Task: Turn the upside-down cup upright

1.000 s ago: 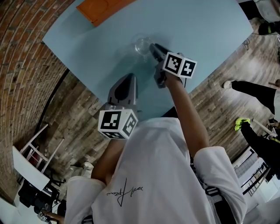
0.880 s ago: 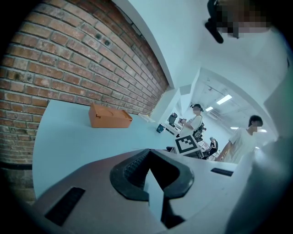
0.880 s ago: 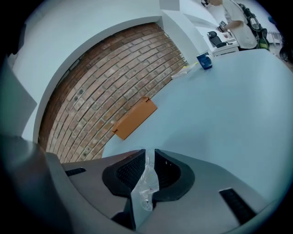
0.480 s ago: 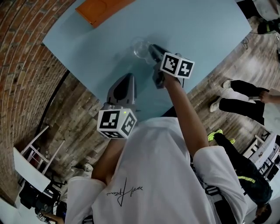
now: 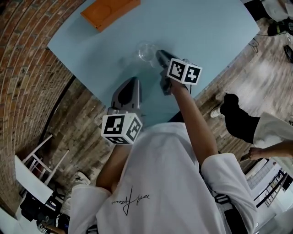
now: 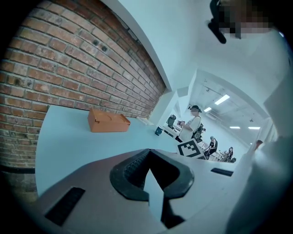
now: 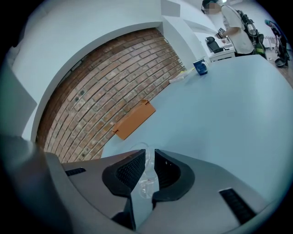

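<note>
**Right claw (image 5: 159, 53) closing on cup (image 5: 146, 50)**

Jaws have just been closing and pinch the clear cup's wall. Left claw (image 5: 133, 80), at the cup's 7 o'clock, is clenched empty. Cup sits mid-worktop (image 5: 206, 27). Judged step: grasp. Next: lift, roll upright.

Brick wall (image 5: 27, 68), plank floor (image 5: 87, 130), pale-blue table (image 5: 206, 34)

Pale blue table (image 5: 206, 36) — an orange box (image 5: 109, 11) lies by its brick-wall edge, a blue mug (image 7: 199, 66) farther along.
</note>
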The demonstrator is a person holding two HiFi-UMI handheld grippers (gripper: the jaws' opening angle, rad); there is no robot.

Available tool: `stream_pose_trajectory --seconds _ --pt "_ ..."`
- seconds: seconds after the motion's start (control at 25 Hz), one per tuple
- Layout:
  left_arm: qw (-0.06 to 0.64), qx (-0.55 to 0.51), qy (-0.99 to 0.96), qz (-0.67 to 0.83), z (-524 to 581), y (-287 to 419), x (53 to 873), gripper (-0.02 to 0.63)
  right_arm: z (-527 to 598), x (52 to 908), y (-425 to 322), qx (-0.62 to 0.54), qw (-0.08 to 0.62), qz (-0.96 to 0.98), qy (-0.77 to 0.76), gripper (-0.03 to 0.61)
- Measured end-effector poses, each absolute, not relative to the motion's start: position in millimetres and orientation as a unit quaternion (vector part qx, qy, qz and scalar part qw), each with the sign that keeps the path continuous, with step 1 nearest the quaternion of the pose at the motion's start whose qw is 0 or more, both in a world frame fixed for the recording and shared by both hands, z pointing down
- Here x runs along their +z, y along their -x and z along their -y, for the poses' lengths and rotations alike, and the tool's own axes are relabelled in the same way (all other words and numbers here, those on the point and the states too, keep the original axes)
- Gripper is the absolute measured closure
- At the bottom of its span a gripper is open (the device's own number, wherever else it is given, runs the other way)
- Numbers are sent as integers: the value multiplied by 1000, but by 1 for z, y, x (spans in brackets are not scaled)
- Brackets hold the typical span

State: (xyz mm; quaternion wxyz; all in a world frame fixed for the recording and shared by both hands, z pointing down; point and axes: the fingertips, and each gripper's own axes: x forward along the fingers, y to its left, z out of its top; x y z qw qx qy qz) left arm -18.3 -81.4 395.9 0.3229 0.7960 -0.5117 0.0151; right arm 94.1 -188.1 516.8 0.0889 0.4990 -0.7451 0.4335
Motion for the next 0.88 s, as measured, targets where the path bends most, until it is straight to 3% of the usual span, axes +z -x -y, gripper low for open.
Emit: stream_pose_trajectory --seconds 0.88 --pt "281 -9 -818 503 45 10 365 604 121 466 -85 355 98 800 -473 555"
